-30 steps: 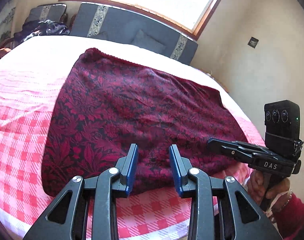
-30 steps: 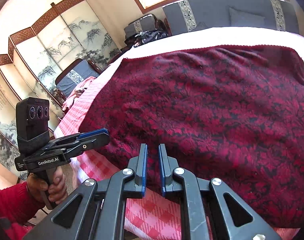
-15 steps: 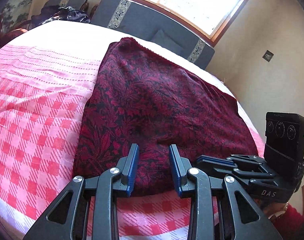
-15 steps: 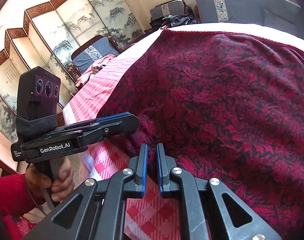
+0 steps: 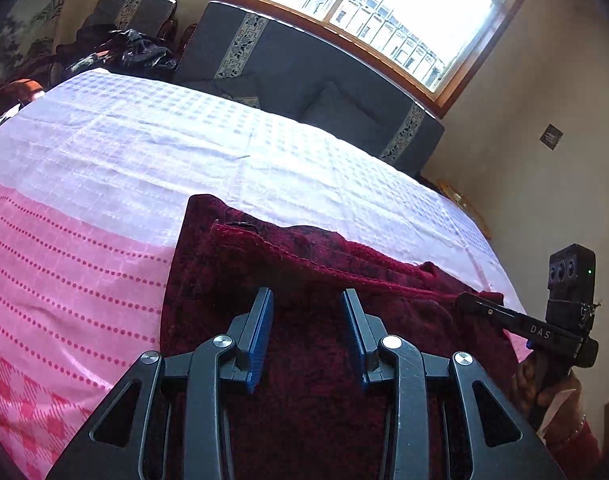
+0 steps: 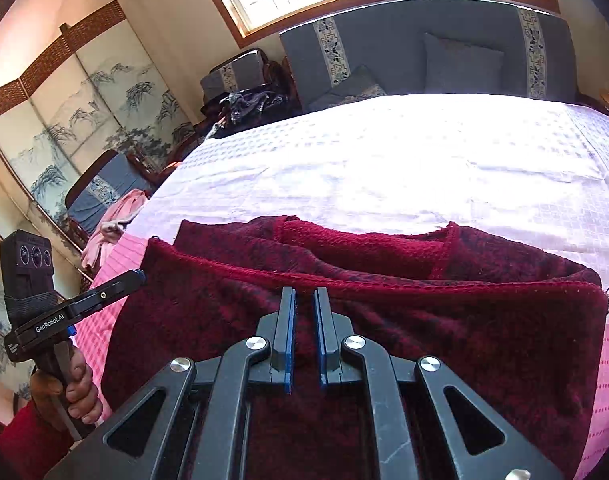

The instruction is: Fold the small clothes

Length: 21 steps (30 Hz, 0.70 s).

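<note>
Left wrist view – cloth: the dark red patterned cloth lies on the pink-and-white bedspread, near edge carried over the far part, hemmed border uppermost.
Left wrist view – left gripper: jaws part open, cloth spanning beneath them; a grip on the cloth cannot be confirmed. They have just opened slightly.
Left wrist view – right gripper: side-on at the cloth's right corner, tip touching the fabric.
Left wrist view – change: half a second ago the cloth lay flat and long; it is now doubled and shorter.
Right wrist view – right gripper: jaws nearly closed, narrow gap showing; a pinch cannot be confirmed.
Right wrist view – left gripper: at the cloth's left corner, level with the folded edge.
Right wrist view – reason: judged, both grippers work one hem to keep the fold straight.
Right wrist view – change: more bare bedspread shows beyond the cloth.
</note>
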{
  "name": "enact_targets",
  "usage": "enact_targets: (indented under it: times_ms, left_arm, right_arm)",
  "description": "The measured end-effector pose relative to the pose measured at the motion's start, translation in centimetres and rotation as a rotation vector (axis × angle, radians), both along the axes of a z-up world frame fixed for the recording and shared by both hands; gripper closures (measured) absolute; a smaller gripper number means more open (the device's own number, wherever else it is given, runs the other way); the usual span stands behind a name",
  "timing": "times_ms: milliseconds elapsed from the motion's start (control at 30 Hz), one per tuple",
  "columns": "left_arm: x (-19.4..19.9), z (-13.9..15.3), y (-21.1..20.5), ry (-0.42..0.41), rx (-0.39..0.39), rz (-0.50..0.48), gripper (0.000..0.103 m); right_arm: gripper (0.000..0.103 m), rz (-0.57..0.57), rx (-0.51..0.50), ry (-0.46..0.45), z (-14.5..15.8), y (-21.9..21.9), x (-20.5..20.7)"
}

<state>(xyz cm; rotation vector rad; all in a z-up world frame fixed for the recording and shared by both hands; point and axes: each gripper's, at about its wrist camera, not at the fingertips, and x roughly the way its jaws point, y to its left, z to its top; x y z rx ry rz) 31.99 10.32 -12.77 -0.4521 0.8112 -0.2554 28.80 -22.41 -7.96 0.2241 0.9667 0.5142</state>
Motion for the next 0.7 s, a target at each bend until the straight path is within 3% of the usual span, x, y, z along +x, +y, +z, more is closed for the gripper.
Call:
enact_targets:
  times_ms: [67,133,200,267,333,500,533,567,600,700]
  left_arm:
    - [1.0,-1.8,0.8,0.049,-0.031,0.047,0.067]
    - [0.7,-2.6,1.3,0.032,-0.071,0.075,0.067]
    - [0.3,-2.7,0.9,0.006,-0.025,0.069,0.067]
    - [0.1,-2.6,0.6,-0.008,-0.005,0.066,0.067]
    - [-0.1,-3.0,0.9,-0.015,-0.028,0.061,0.064]
    - [-0.3,-3.8,2.4,-0.027,-0.132,0.079,0.064]
    - [-0.3,-3.7,2.5,-0.028,-0.135,0.083,0.064]
    - [-0.4,-3.6,2.5,-0.029,-0.131,0.086,0.064]
    - [-0.4,-3.5,2.3,-0.032,-0.12,0.087,0.064]
    - [-0.3,-3.3,1.8,-0.031,-0.081,0.088,0.064]
  right_arm:
    - [0.099,-0.028,0.015,0.055,-1.5,-1.1,1.1]
    - [0.103,-0.039,0.051,0.12,-3.2,-2.0,2.1]
    - [0.103,-0.04,0.13,0.15,-3.9,-3.1,2.4]
    - [0.103,-0.06,0.217,0.141,-3.4,-4.8,2.1]
    - [0.096,-0.108,0.257,0.103,-2.4,-7.2,1.7]
    - [0.094,-0.25,0.233,0.129,-3.2,-13.2,2.6]
    - [0.095,-0.276,0.237,0.144,-3.8,-14.3,2.7]
    - [0.103,-0.303,0.221,0.156,-4.4,-15.2,2.7]
    - [0.103,-0.324,0.202,0.169,-5.1,-15.8,2.8]
    - [0.103,-0.324,0.283,0.166,-6.6,-16.6,2.7]
